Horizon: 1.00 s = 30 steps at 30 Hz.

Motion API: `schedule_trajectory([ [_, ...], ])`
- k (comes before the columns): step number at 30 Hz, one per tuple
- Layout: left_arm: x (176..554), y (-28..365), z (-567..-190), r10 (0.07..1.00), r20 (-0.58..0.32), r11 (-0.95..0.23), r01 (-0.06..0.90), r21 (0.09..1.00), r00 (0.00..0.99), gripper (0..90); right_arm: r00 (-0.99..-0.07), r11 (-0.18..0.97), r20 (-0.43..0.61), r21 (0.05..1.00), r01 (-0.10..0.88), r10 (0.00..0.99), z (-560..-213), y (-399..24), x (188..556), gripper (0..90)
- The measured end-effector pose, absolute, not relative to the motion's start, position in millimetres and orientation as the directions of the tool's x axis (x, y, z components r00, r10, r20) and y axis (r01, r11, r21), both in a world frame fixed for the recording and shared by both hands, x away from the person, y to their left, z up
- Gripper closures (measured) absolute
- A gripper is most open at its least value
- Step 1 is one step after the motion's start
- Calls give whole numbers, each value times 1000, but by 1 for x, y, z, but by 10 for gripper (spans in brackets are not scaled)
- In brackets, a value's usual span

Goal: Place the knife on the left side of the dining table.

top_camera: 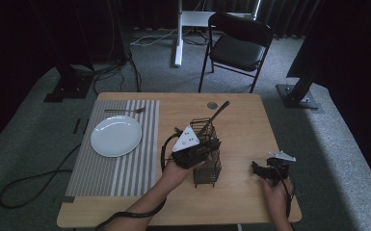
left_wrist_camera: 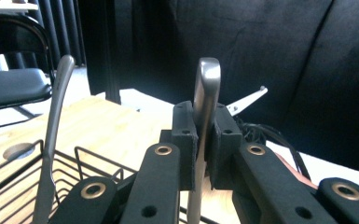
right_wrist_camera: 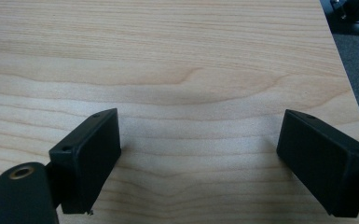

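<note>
On the wooden table, left of the wire cutlery basket, lies a striped placemat with a white plate. Above the basket, the left gripper clamps a metal utensil handle. Right of the basket, the right gripper rests with jaws spread, empty.

The left gripper, reached forward at arm's length on the person's left hand, has its jaws clamped tight, while the right gripper sits low near the right hand, jaws spread wide.
</note>
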<state>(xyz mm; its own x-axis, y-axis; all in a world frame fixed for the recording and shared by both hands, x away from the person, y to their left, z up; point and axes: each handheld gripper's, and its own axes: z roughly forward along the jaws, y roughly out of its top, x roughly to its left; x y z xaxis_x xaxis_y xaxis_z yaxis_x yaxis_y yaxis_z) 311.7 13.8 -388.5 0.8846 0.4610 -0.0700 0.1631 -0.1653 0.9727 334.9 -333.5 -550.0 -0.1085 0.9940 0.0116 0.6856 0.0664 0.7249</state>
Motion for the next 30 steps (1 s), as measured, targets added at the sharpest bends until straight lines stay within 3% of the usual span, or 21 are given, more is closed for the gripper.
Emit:
schedule_trajectory([
  [30,298,33,-339,473,-21,-138,98,986,881,836,-108,66,12,725,685,994,-550,-333,335,128],
])
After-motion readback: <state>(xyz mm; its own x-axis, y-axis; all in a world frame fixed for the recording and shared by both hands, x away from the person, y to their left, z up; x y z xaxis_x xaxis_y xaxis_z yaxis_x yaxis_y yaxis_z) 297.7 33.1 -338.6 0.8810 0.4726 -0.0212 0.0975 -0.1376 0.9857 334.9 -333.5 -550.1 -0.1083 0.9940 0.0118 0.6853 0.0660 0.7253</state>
